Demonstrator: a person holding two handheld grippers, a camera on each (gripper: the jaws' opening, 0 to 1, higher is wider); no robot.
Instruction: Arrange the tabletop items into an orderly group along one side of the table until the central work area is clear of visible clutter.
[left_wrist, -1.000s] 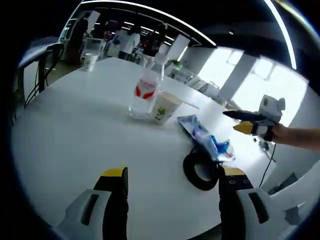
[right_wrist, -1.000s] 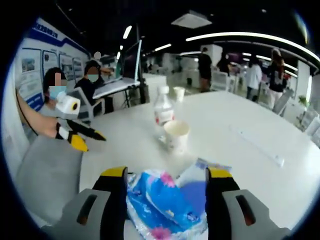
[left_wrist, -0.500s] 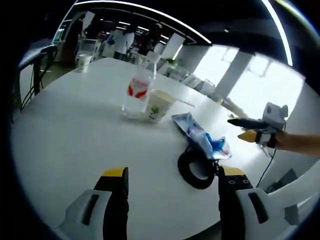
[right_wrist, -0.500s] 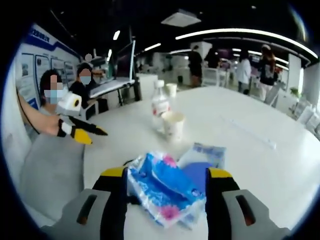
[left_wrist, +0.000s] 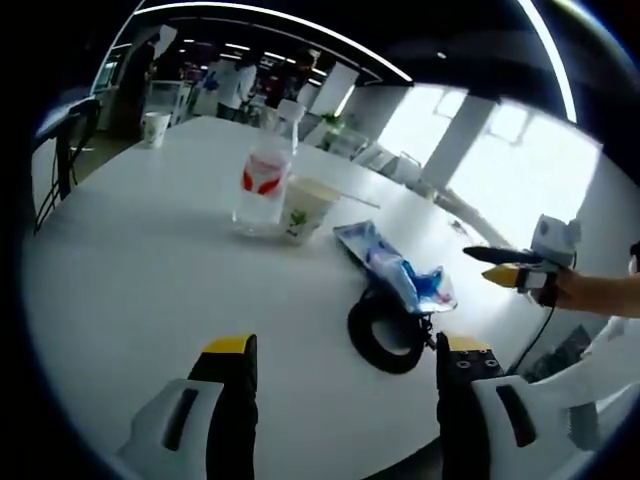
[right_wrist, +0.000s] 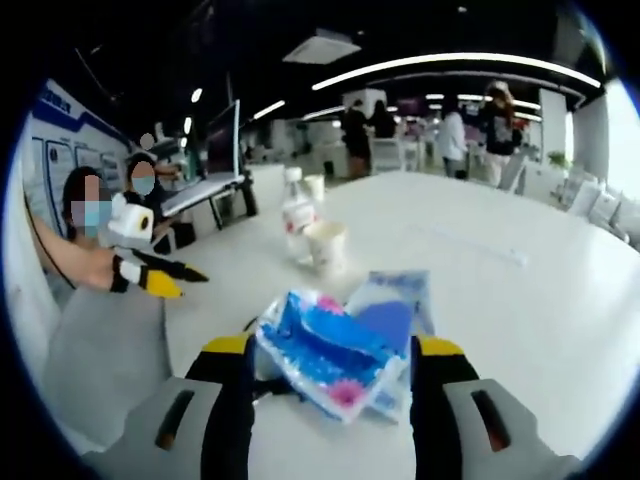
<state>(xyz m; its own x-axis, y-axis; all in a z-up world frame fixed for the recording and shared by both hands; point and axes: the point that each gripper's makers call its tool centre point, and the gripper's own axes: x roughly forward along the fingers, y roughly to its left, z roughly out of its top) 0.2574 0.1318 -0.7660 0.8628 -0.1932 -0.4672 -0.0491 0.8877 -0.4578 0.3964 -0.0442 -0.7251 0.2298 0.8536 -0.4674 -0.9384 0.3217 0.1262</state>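
On the white table a clear water bottle with a red label stands beside a paper cup. A blue-and-white packet lies partly over a black ring. My left gripper is open over bare table, short of the ring. My right gripper hangs off the table's edge, apart from the packet. In the right gripper view the packet lies ahead of my open right gripper, with the bottle and cup behind it and my left gripper at the left.
A second paper cup stands at the table's far end, and a thin strip lies on the table to the right. People sit at desks to the left and others stand beyond the table. A grey surface lies below the table's edge.
My right gripper has drawn back from the packet, which now looks smaller and farther off. The left gripper view has shifted slightly. The table's things have not moved.
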